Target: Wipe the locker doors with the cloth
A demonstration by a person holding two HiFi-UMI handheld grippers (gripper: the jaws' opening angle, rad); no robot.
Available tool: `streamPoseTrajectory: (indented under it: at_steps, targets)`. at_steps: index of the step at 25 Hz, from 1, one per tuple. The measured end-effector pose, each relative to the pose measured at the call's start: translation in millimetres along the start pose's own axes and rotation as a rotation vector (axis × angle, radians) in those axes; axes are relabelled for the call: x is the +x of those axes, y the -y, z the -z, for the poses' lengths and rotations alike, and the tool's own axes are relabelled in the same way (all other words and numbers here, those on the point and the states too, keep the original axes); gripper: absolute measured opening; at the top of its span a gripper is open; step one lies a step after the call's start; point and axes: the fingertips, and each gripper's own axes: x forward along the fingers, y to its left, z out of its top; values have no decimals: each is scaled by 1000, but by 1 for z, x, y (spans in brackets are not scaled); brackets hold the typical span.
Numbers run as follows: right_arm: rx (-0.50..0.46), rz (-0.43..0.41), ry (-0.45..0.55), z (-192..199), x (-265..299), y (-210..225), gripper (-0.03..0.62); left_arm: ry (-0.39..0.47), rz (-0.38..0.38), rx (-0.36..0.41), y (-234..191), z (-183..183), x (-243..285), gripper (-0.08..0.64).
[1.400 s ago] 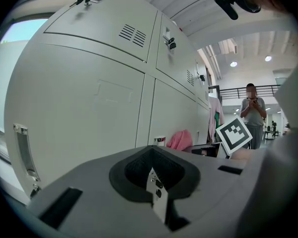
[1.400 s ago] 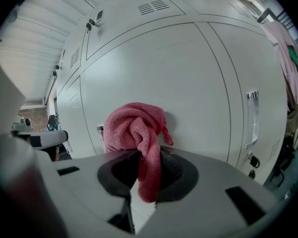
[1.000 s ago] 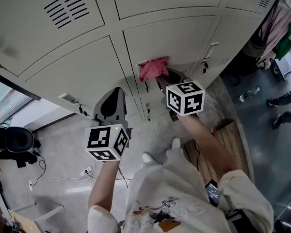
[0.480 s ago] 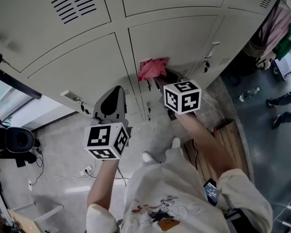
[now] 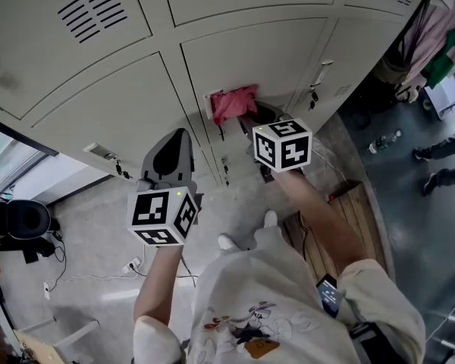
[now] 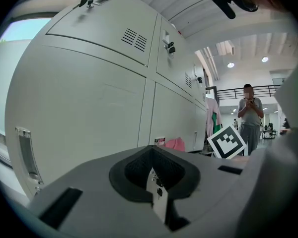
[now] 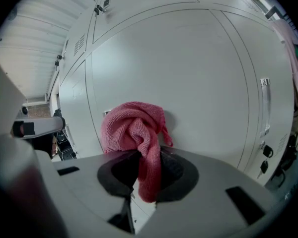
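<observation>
Overhead first: the right claw point(image 5: 252, 123) sits close in front of the locker door point(image 5: 265, 55). The pink cloth point(image 5: 233, 103) is bunched just beyond its tips, between claw and door, near the door's left edge. The left claw point(image 5: 176, 139) hangs lower and to the left, the farther of the two from the cloth. Left gripper view: jaws together, nothing between them; the cloth shows small, ahead and to this claw's right. Right gripper view: jaws clamped on a hanging fold of the cloth. The wad stands straight ahead of the tips and seems to touch the door, its shadow tight behind it. Judgement: the door lies dead ahead of the right claw, so the wipe should run across the panel, driven by the right hand.
</observation>
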Motion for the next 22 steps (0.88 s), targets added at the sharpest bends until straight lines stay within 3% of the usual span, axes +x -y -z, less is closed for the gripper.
streamPoseTrajectory:
  at_steps: [22]
  targets:
    - [19, 53, -23, -6, -28, 82, 72, -1, 61, -32, 64, -1, 54, 5]
